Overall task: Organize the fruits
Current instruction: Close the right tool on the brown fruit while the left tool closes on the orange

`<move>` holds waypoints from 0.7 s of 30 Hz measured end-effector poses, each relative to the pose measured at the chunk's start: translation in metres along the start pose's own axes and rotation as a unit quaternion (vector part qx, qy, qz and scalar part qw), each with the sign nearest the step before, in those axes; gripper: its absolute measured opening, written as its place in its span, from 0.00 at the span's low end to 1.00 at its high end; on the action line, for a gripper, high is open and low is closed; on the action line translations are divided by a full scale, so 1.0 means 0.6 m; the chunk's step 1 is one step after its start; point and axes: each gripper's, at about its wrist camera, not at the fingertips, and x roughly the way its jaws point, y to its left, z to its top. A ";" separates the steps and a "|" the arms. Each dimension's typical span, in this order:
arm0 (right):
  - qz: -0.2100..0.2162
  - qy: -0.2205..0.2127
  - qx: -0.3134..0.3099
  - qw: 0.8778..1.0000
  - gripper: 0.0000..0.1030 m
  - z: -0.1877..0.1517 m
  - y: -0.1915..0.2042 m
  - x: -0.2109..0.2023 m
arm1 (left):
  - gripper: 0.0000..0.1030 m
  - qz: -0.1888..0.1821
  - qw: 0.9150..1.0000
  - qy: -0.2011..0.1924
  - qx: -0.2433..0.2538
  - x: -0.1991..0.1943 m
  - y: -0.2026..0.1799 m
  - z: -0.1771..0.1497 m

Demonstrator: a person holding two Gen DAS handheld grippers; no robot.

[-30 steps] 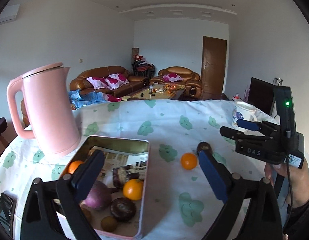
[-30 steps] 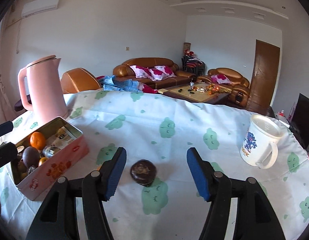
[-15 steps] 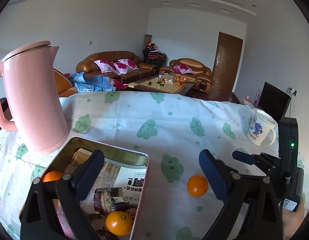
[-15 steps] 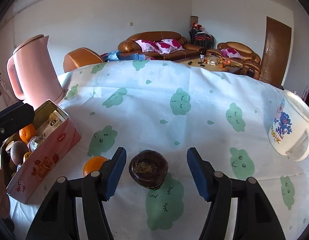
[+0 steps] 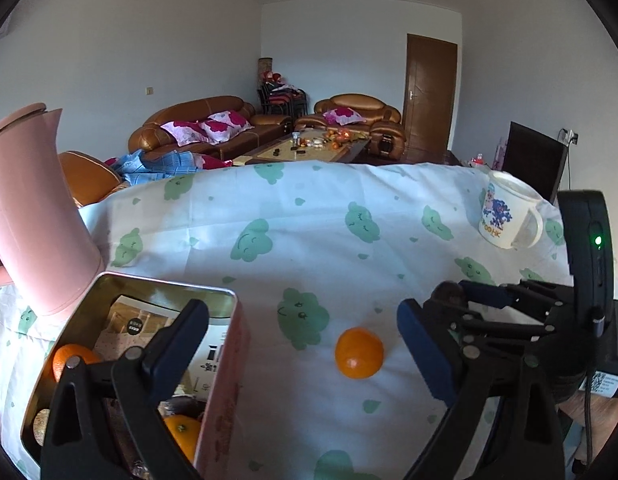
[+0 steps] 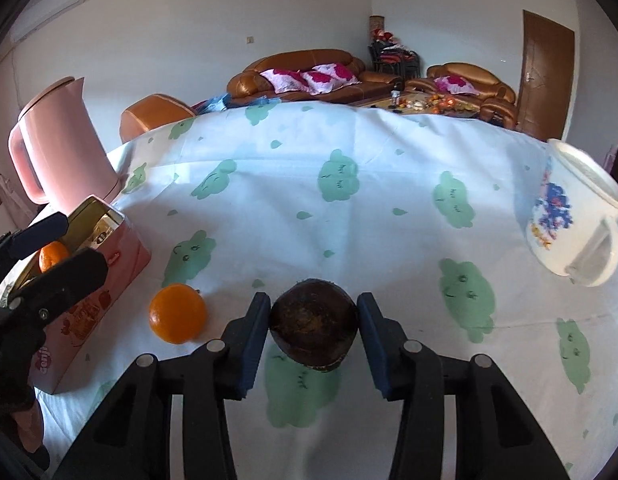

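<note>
Right gripper (image 6: 313, 320): blue-padded black fingers pressed against both sides of dark brown round fruit (image 6: 313, 330), on white tablecloth with green cloud print (image 6: 349, 216). Loose orange (image 6: 177, 313) just left. Pink rectangular tin (image 6: 109, 276) far left, holding another orange; left gripper (image 6: 53, 246) above tin, spread apart. Pink kettle (image 6: 61, 144) behind. White printed mug (image 6: 569, 216) right.
</note>
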 end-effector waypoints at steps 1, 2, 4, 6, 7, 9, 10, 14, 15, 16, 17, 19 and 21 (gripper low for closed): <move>-0.008 -0.006 0.004 1.000 0.45 -0.003 -0.009 -0.008 | 0.94 -0.006 1.000 0.005 0.006 0.004 -0.008 -0.001; -0.009 -0.013 0.013 1.000 0.45 -0.007 -0.020 -0.017 | 0.94 -0.011 1.000 0.010 0.012 0.007 -0.018 -0.002; -0.005 -0.026 0.034 0.999 0.45 -0.012 -0.038 -0.030 | 0.88 -0.019 0.999 0.022 0.022 0.017 -0.032 -0.003; -0.004 -0.034 0.045 0.998 0.45 -0.014 -0.049 -0.038 | 0.81 -0.024 0.998 0.038 0.032 0.029 -0.045 -0.006; -0.003 -0.036 0.045 0.998 0.45 -0.014 -0.049 -0.039 | 0.79 -0.025 0.998 0.045 0.036 0.034 -0.049 -0.008; -0.005 -0.038 0.039 0.998 0.45 -0.014 -0.045 -0.040 | 0.74 -0.033 0.997 0.060 0.039 0.046 -0.055 -0.010; -0.006 -0.039 0.035 0.999 0.45 -0.013 -0.042 -0.041 | 0.71 -0.036 0.996 0.069 0.040 0.052 -0.057 -0.012; -0.005 -0.040 0.032 0.999 0.46 -0.012 -0.040 -0.040 | 0.59 -0.032 0.995 0.094 0.029 0.075 -0.052 -0.022; -0.004 -0.040 0.033 0.999 0.46 -0.012 -0.042 -0.039 | 0.58 -0.035 0.994 0.098 0.027 0.078 -0.050 -0.025; -0.004 -0.039 0.033 0.999 0.46 -0.013 -0.042 -0.039 | 0.58 -0.039 0.993 0.108 0.025 0.084 -0.049 -0.027; -0.003 -0.037 0.032 0.999 0.46 -0.013 -0.041 -0.038 | 0.58 -0.040 0.993 0.112 0.023 0.087 -0.048 -0.030; -0.005 -0.036 0.028 0.999 0.46 -0.012 -0.039 -0.037 | 0.53 -0.051 0.992 0.118 0.021 0.090 -0.047 -0.032; -0.005 -0.035 0.025 0.999 0.46 -0.012 -0.036 -0.036 | 0.42 -0.057 0.991 0.122 0.020 0.092 -0.047 -0.033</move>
